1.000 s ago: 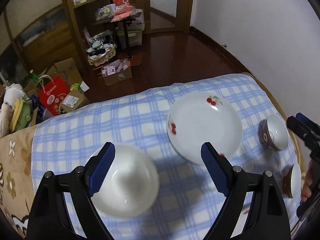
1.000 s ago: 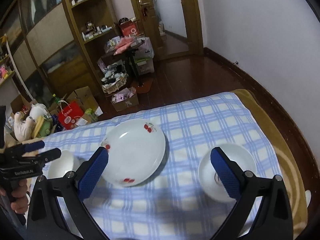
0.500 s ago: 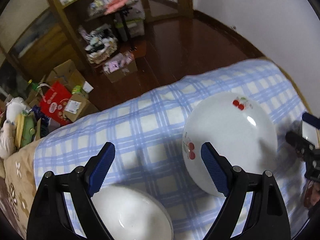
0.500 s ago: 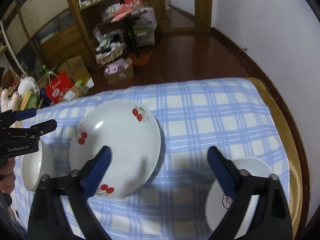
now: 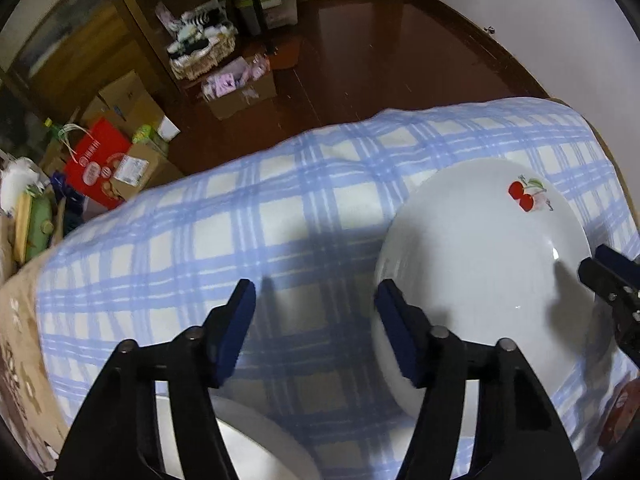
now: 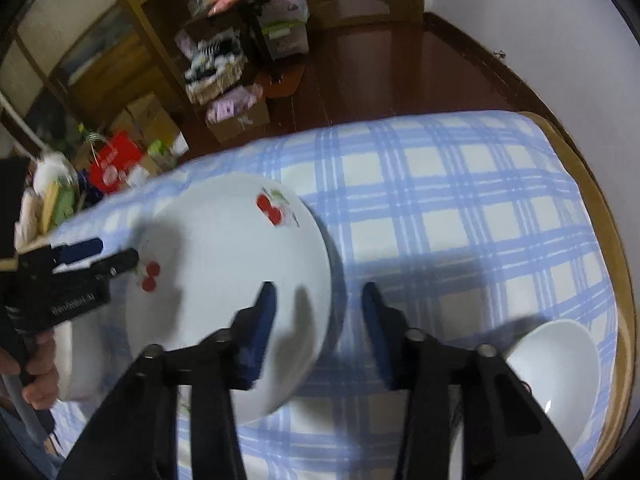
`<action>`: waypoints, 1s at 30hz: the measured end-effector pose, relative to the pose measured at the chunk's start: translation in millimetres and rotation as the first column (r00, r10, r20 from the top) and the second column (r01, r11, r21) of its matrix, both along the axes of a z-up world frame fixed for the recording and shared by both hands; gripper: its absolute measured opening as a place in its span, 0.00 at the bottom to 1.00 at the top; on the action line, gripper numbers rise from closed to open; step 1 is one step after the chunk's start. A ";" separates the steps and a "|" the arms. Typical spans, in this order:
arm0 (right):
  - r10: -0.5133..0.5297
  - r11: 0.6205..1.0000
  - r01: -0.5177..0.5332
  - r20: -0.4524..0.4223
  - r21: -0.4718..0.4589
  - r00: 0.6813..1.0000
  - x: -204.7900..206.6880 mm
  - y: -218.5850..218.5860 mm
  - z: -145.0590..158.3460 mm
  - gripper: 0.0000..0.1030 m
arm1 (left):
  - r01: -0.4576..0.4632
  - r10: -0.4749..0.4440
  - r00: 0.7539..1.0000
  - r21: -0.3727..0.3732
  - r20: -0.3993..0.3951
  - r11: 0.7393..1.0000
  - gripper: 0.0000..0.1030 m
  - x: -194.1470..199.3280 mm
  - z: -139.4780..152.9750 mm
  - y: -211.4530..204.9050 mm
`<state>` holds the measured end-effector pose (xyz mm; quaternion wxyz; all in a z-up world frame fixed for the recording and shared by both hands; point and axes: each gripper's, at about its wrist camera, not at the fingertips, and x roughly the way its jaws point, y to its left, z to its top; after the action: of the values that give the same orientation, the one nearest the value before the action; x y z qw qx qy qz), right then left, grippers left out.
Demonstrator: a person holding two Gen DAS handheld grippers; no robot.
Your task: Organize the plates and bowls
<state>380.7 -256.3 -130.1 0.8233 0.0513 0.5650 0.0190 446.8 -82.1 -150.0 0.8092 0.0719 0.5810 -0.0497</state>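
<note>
The plate (image 5: 480, 272) (white, cherry-printed) lies on the checked tablecloth (image 5: 280, 216). The left gripper (image 5: 316, 328) straddles its left rim and the right gripper (image 6: 318, 320) its right rim; both jaws are closing, pads not yet pressing.

Bare checked cloth (image 5: 304, 216) lies open beyond the plate (image 5: 480, 264) — a white bowl (image 6: 560, 364) blocks the near right corner.

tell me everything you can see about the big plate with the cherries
The plate is large, round, glossy white, ceramic by its look, with red cherry prints near its rim. It lies flat and empty on the blue checked tablecloth. Its right edge sits between the closing fingers of the right gripper; contact is unclear.
</note>
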 end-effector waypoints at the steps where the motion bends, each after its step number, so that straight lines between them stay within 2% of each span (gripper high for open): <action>1: 0.009 1.000 -0.009 -0.005 -0.004 1.000 0.6 1.4 -2.4 0.32 | 0.002 -0.002 1.000 -0.021 -0.004 1.000 0.49 -0.3 -1.3 -0.4; 2: 0.019 1.000 -0.019 -0.017 -0.017 1.000 1.5 3.1 -6.0 0.26 | 0.007 -0.007 1.000 -0.037 -0.008 0.999 0.45 -0.5 -1.4 -2.0; 3: 0.022 0.999 -0.023 -0.025 -0.023 0.999 1.9 3.1 -7.8 0.14 | 0.007 -0.007 1.000 -0.054 -0.012 0.999 0.37 -0.7 -1.7 -3.1; 4: 0.026 0.999 -0.027 -0.033 -0.021 0.999 2.5 3.1 -10.5 0.12 | -0.001 -0.001 1.000 -0.083 -0.020 0.997 0.29 -0.7 -2.1 -3.5; 7: 0.014 1.000 -0.013 -0.036 0.016 0.999 2.6 0.7 -12.0 0.09 | -0.030 0.025 0.999 -0.142 -0.041 0.989 0.15 -0.2 -3.4 -3.8; 9: -0.003 0.999 0.004 -0.037 0.040 0.999 2.2 -1.5 -13.5 0.09 | -0.075 0.067 0.996 -0.167 -0.051 0.983 0.13 -2.3 -4.1 -1.6; 11: -0.023 0.997 0.026 -0.041 0.070 0.999 1.7 -5.2 -16.2 0.09 | -0.097 0.088 0.995 -0.194 -0.054 0.976 0.07 -4.5 -4.2 -1.8; 15: -0.042 0.994 0.046 -0.036 0.099 0.998 -1.3 -7.3 -18.6 0.08 | -0.087 0.082 0.996 -0.169 -0.032 0.982 0.07 -11.8 -1.3 -5.7; 18: -0.060 0.992 0.063 -0.032 0.108 0.998 -5.2 -7.7 -17.5 0.08 | -0.049 0.045 0.999 -0.170 -0.027 0.984 0.06 -19.9 1.4 -6.8; 25: -0.055 0.993 0.057 -0.022 0.102 0.998 -16.3 -4.1 -9.6 0.08 | -0.072 0.056 0.996 -0.247 -0.074 0.966 0.06 -32.8 3.3 8.4; 30: -0.039 0.996 0.039 0.000 0.078 0.999 -27.7 0.9 6.0 0.07 | -0.059 0.042 0.996 -0.233 -0.076 0.971 0.06 -46.5 10.4 8.1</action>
<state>353.1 -255.4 -124.1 0.8213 0.0947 0.5620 0.0250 400.3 -74.0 -139.6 0.7920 -0.0410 0.6009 -0.0999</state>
